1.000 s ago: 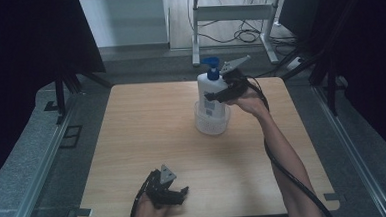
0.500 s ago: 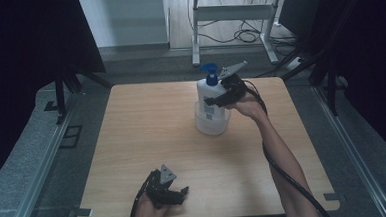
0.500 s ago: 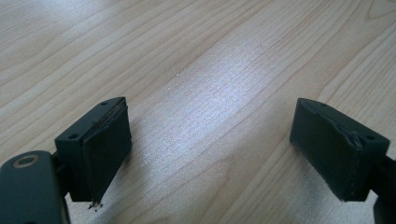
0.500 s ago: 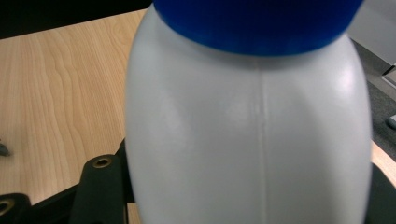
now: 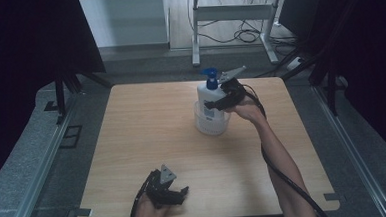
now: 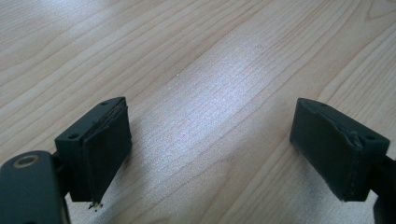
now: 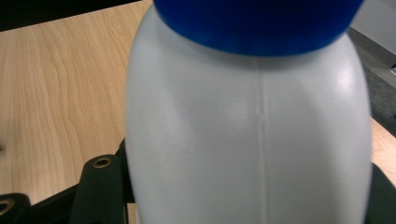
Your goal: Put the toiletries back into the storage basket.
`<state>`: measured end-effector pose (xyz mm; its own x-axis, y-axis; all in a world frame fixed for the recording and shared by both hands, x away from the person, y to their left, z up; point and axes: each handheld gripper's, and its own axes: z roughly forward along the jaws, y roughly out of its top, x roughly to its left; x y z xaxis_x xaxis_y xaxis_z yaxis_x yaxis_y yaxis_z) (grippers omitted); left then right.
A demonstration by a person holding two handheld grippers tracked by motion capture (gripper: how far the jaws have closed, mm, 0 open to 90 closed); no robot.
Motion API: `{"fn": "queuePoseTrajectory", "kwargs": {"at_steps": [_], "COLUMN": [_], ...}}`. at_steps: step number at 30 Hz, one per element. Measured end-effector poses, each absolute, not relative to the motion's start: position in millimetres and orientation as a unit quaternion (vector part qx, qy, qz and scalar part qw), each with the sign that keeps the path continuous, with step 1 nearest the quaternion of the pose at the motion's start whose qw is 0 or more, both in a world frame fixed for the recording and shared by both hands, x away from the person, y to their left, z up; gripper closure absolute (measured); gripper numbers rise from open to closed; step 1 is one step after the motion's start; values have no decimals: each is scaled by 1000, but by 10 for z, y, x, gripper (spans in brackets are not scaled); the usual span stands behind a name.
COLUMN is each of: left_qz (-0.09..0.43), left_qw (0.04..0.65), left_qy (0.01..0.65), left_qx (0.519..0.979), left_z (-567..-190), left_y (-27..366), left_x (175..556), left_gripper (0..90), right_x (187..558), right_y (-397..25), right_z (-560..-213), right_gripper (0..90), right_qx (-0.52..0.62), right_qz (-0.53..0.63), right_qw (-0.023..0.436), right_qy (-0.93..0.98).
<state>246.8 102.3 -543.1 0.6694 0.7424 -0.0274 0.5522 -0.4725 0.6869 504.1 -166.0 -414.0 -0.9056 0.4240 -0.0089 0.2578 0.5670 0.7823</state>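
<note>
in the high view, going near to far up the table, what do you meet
left gripper at the near edge → bare wooden table → clear container holding the white pump bottle, with the right gripper on the bottle

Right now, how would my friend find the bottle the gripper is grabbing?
Look at the light wooden table and go to its far side, right of the middle. There the right gripper clasps a white plastic pump bottle with a blue top, standing in a clear round tub. It is the tallest thing there, and its pump is the one blue thing on the table.
</note>
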Motion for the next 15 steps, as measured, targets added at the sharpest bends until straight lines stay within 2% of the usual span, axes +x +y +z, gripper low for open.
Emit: {"fn": "queuePoseTrajectory", "kwargs": {"at_steps": [15], "left_qz": [139], "left_qw": [343], "left_qy": [382], "left_qx": [847], "left_z": [-5431], "left_y": [1023], "left_x": [2468], "left_gripper": [122], "right_x": [5067], "right_y": [-1681], "right_z": [-4192], "right_gripper": [373], "right_qx": [200], "right_qz": [428], "right_qw": [89], "right_qy": [877]}}
